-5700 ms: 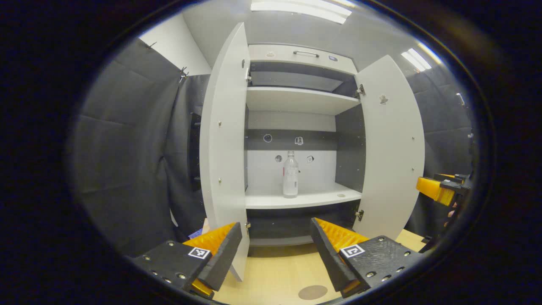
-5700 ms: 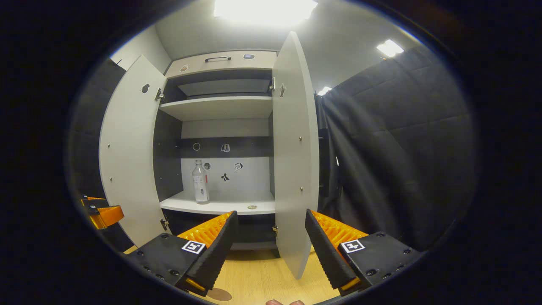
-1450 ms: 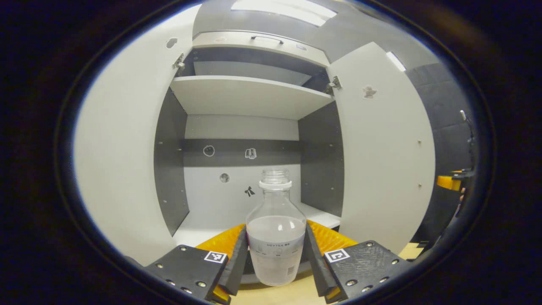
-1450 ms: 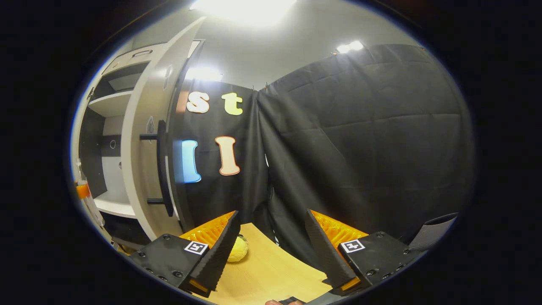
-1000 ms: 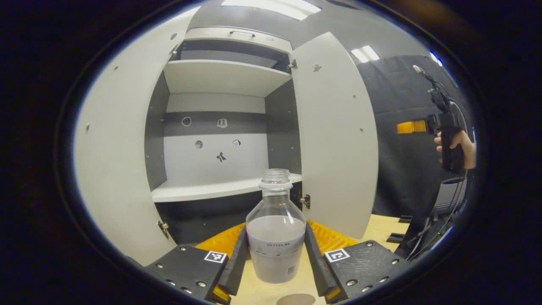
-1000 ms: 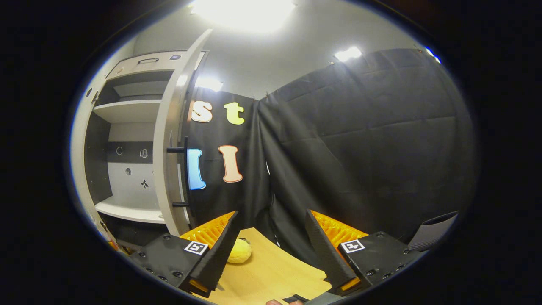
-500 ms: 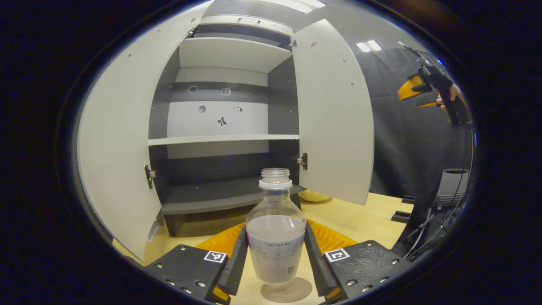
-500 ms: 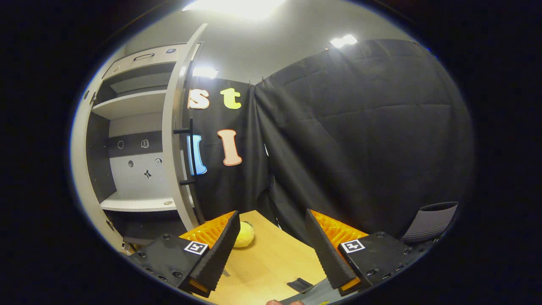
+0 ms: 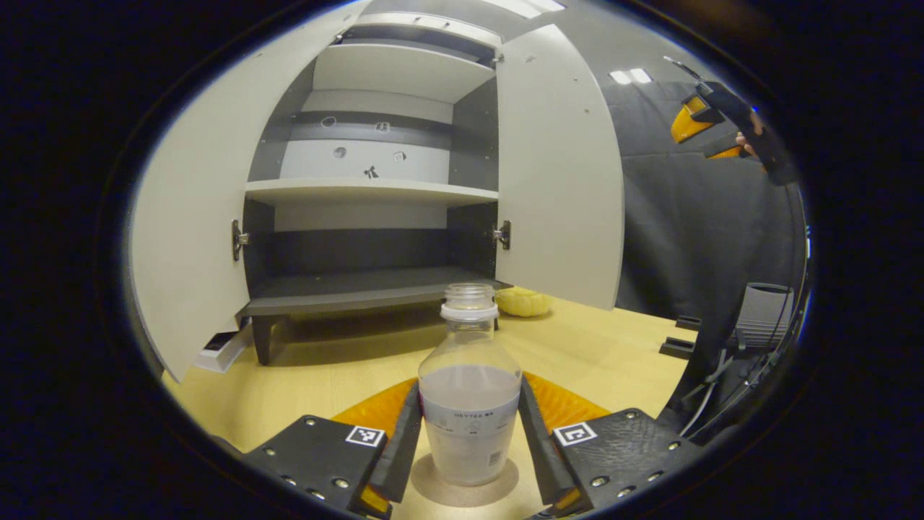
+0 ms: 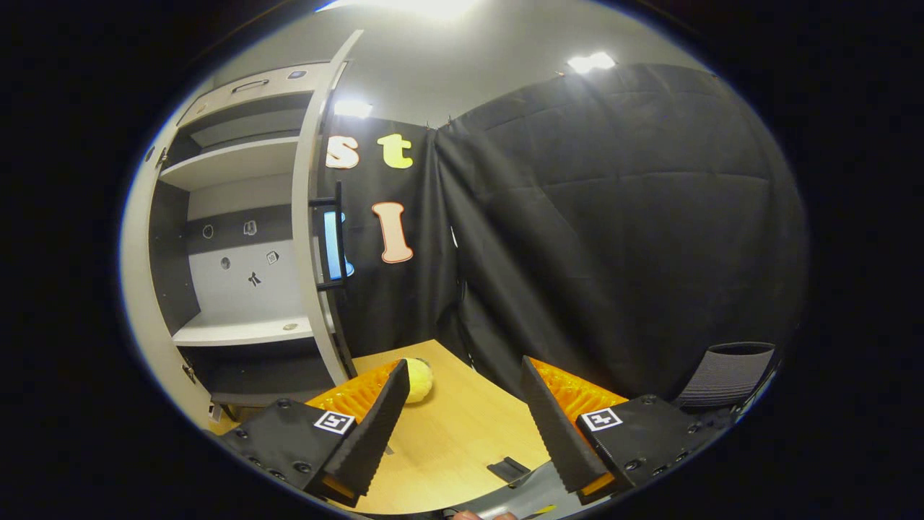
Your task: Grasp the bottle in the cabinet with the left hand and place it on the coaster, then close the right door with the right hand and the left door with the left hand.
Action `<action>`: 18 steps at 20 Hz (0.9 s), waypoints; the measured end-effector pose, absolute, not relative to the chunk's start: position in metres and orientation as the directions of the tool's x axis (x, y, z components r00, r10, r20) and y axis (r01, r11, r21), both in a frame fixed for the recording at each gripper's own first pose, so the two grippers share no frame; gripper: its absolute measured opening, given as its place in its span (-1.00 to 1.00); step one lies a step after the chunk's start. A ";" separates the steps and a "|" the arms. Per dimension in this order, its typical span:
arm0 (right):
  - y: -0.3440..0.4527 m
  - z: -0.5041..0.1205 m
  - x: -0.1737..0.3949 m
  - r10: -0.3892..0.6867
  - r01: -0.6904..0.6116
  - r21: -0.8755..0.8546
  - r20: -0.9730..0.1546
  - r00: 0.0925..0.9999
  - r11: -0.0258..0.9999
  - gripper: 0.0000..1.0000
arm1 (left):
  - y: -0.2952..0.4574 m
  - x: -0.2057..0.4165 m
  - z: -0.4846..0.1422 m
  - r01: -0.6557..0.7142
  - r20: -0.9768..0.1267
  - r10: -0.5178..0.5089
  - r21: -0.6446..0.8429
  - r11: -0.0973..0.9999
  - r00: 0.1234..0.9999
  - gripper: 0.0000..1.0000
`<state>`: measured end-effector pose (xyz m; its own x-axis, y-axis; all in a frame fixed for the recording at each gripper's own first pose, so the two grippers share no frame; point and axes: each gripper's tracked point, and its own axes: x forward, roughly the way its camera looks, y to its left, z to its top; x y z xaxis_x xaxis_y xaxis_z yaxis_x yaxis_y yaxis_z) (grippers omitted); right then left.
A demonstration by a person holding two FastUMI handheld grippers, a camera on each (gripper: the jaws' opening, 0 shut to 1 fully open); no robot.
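Bottle (image 9: 470,404): uncapped, part-filled with cloudy liquid, set upright on coaster (image 9: 464,488).
Left gripper (image 9: 469,451): clamped on bottle.
Right gripper (image 10: 462,426): spread wide, nothing held.
Cabinet (image 9: 368,191): both doors open.

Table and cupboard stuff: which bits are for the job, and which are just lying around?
For the job:
- bottle, held by the left gripper
- coaster under it
- right door
- left door
- right gripper, open

Just lying around:
- yellow soft thing on the table
- grey chair

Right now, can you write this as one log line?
bottle: on coaster | left gripper: shut on bottle | right gripper: open | right door, left door: open
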<state>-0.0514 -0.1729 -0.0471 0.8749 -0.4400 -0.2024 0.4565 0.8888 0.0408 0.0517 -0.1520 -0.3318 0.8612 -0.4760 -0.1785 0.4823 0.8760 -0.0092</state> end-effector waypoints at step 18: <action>-0.174 -0.076 -0.061 -0.446 0.454 -0.023 -0.242 0.862 0.890 0.95 | -0.134 0.015 -0.273 0.519 -0.221 -0.511 -0.025 0.855 0.831 0.90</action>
<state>-0.0611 -0.1743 -0.0764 0.8617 -0.4461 -0.2417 0.4545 0.8904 -0.0231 0.0153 -0.1340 -0.2732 0.8307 -0.5109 -0.2212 0.5187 0.8546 -0.0254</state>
